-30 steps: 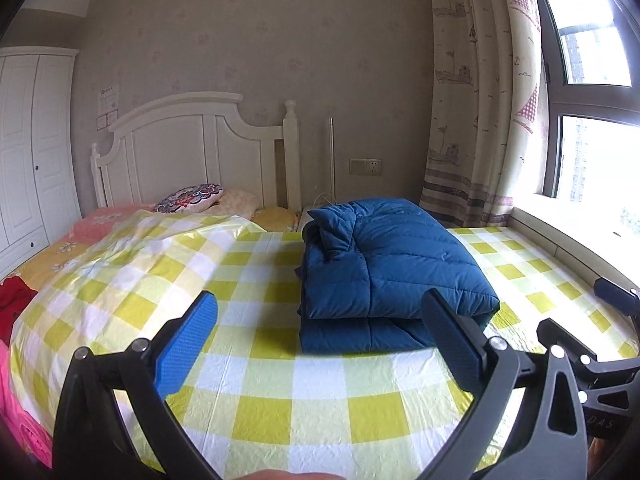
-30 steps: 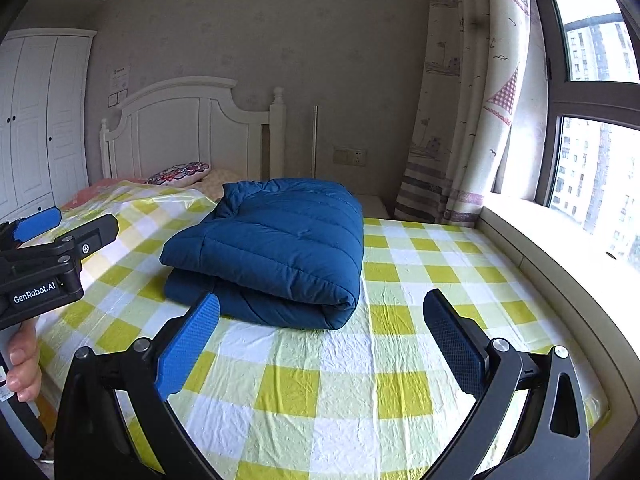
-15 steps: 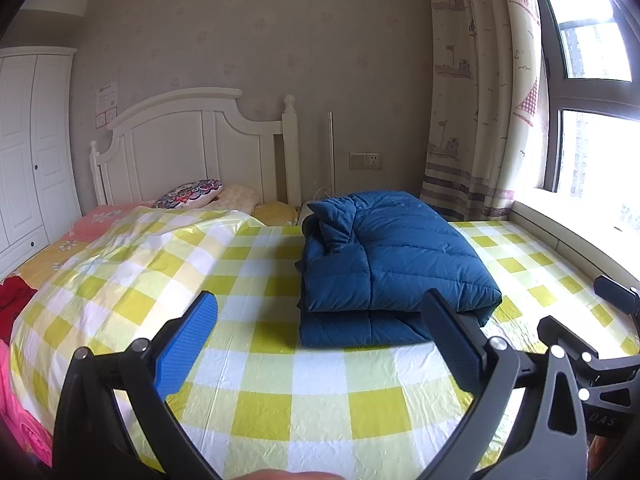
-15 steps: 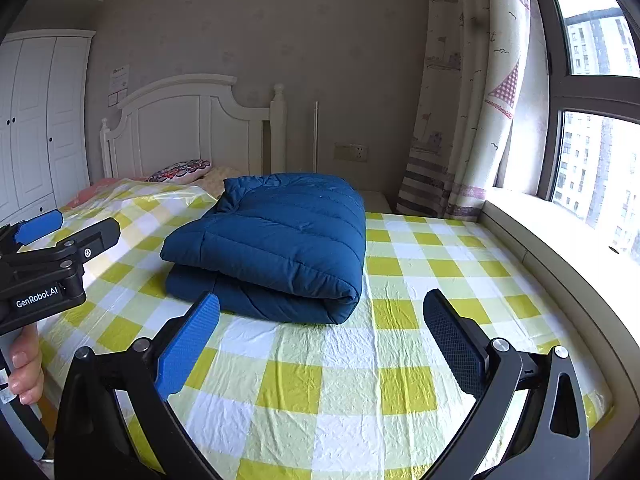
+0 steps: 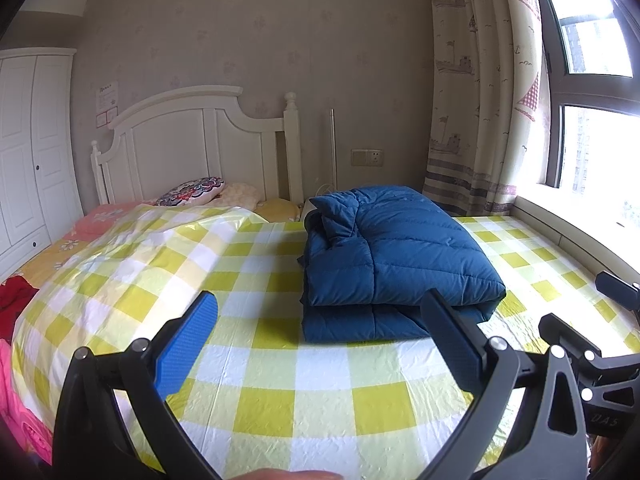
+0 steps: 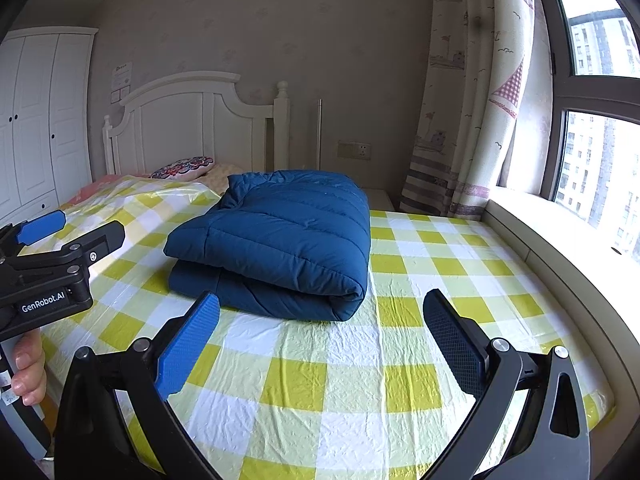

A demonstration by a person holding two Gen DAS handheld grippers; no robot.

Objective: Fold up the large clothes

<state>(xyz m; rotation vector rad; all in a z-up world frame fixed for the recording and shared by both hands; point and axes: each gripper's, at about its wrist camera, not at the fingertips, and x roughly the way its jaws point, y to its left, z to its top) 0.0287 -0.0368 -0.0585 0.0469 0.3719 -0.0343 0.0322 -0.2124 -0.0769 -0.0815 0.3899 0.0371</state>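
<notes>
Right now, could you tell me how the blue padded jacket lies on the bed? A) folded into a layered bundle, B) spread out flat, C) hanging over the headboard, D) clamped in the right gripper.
A: the blue padded jacket lies folded in stacked layers on the checked sheet, while the left gripper and right gripper are open and clear of it.

The dark blue quilted padded garment (image 5: pixel 394 258) lies folded into a thick, nearly rectangular bundle of stacked layers on the bed. It is ahead of the left gripper (image 5: pixel 320 344), a little to its right, and ahead of the right gripper (image 6: pixel 322 340), a little to its left. Neither gripper touches it.
</notes>
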